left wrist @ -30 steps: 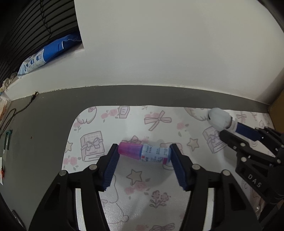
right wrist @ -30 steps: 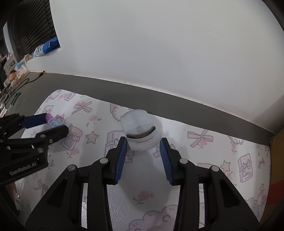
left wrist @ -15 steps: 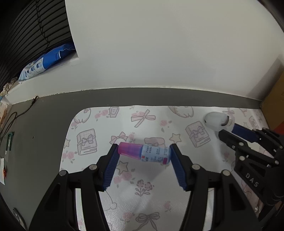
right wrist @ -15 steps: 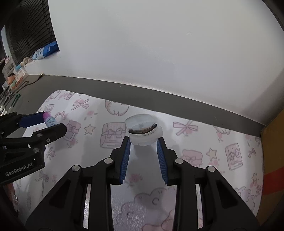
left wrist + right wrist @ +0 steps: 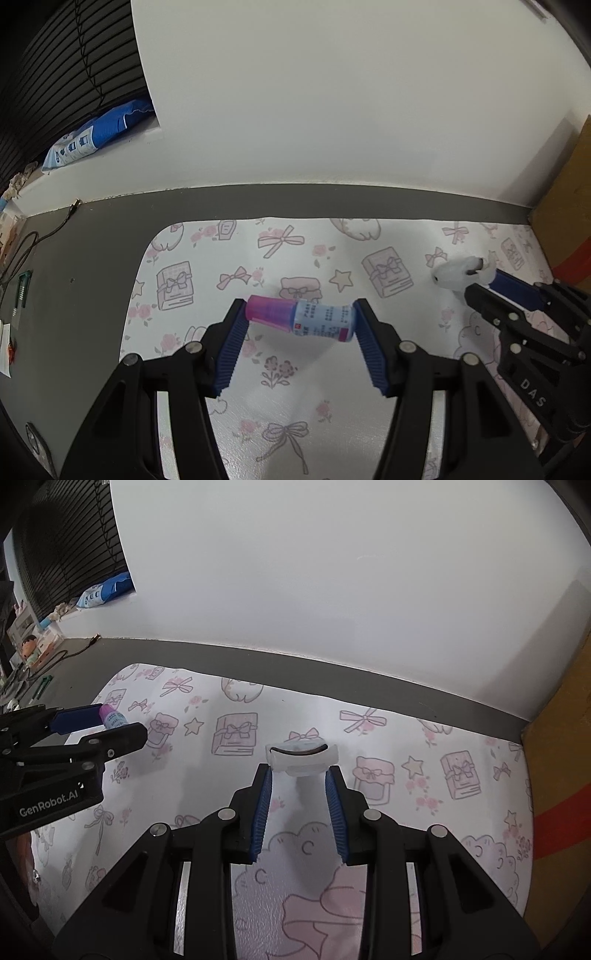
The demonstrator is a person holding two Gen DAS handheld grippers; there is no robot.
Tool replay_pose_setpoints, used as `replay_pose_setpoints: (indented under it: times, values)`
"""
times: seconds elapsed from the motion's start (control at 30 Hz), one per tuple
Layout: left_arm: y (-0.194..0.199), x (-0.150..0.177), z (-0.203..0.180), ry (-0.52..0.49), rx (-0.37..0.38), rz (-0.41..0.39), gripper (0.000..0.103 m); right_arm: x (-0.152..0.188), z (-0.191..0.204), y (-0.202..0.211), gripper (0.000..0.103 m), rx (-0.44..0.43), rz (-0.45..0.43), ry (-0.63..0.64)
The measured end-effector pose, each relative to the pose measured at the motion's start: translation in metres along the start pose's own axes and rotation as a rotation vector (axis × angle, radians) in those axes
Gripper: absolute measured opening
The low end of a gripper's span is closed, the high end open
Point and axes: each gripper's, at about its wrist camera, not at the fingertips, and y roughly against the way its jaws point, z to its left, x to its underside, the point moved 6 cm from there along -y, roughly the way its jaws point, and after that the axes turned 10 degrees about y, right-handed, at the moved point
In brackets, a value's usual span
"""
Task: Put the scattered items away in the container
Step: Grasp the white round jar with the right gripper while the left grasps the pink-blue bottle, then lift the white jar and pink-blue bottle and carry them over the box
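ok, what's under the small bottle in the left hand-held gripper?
Only the patterned mat, a faint shadow on it; the bottle hangs clear between the pads. The mat beneath the gripper's black frame is covered.

Mat [image 5: 332, 424]: glossy, faintly pebbled vinyl-like sheet printed with pink motifs, over a matt grey surface [image 5: 92, 295]. Bottle [image 5: 301, 323]: smooth plastic, translucent pink cap, paper-like label. White case [image 5: 301, 758]: semi-translucent frosted plastic. Left gripper [image 5: 299, 325] and right gripper [image 5: 299, 779]: matt black plastic with metal screws; ribbed blue rubbery pads [image 5: 231, 349]. Box [image 5: 557, 775]: matt brown cardboard.
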Motion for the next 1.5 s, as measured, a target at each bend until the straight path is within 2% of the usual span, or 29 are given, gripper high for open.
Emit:
replay_pose_setpoints:
  times: [0.03,0.1,0.33,0.37,0.4,0.43,0.47,0.5,0.6,0.87,1.03,1.23,1.27,1.3,1.33,1.4,1.5]
  values:
    - [-0.001,0.001,-0.003,0.000,0.000,-0.002,0.057,0.001,0.000,0.001,0.029,-0.001,0.001,0.002]
    - [-0.004,0.001,-0.010,-0.002,0.001,-0.002,0.057,0.001,0.001,0.003,0.003,0.006,0.000,0.006]
    - [-0.006,0.006,-0.031,0.003,-0.002,-0.007,0.057,0.010,-0.001,-0.002,0.003,0.003,0.036,0.016]
    - [-0.006,0.007,-0.031,0.003,-0.003,-0.006,0.057,0.010,-0.001,-0.003,0.006,0.000,0.035,0.015]
    - [-0.002,0.007,-0.032,0.005,-0.004,-0.005,0.057,0.011,-0.001,-0.002,0.024,-0.004,0.030,0.016]
    - [-0.001,0.007,-0.032,0.006,-0.007,-0.005,0.057,0.010,0.001,-0.003,0.057,-0.015,0.025,0.021]
    - [-0.001,0.007,-0.031,0.007,-0.009,-0.005,0.057,0.009,0.002,-0.003,0.069,-0.024,0.018,0.023]
    - [0.006,0.006,-0.032,0.010,-0.011,-0.006,0.057,0.007,0.003,-0.003,0.074,-0.034,0.007,0.023]
    - [0.011,0.004,-0.026,0.025,-0.020,-0.009,0.057,-0.001,0.010,-0.004,0.073,-0.056,-0.012,0.038]
    - [0.015,-0.001,-0.007,0.065,-0.038,-0.018,0.057,-0.021,0.047,-0.020,0.073,-0.105,-0.019,0.185]
    - [0.013,0.000,0.002,0.080,-0.043,-0.012,0.057,-0.030,0.061,-0.029,0.080,-0.101,-0.021,0.218]
    - [0.012,0.003,0.005,0.082,-0.043,-0.008,0.057,-0.027,0.068,-0.046,0.080,-0.108,0.032,0.220]
    - [0.012,0.003,0.005,0.081,-0.042,-0.007,0.057,-0.024,0.068,-0.050,0.076,-0.125,0.051,0.209]
    - [0.012,0.003,0.005,0.079,-0.042,-0.007,0.057,-0.023,0.068,-0.051,0.064,-0.114,0.046,0.206]
    - [0.012,0.004,0.005,0.078,-0.043,-0.006,0.057,-0.023,0.067,-0.051,0.047,-0.095,0.034,0.204]
    - [0.012,0.004,0.004,0.078,-0.041,-0.005,0.057,-0.023,0.063,-0.052,0.040,-0.095,0.037,0.181]
    - [0.012,0.006,0.002,0.074,-0.040,-0.003,0.057,-0.021,0.062,-0.055,0.040,-0.099,0.034,0.170]
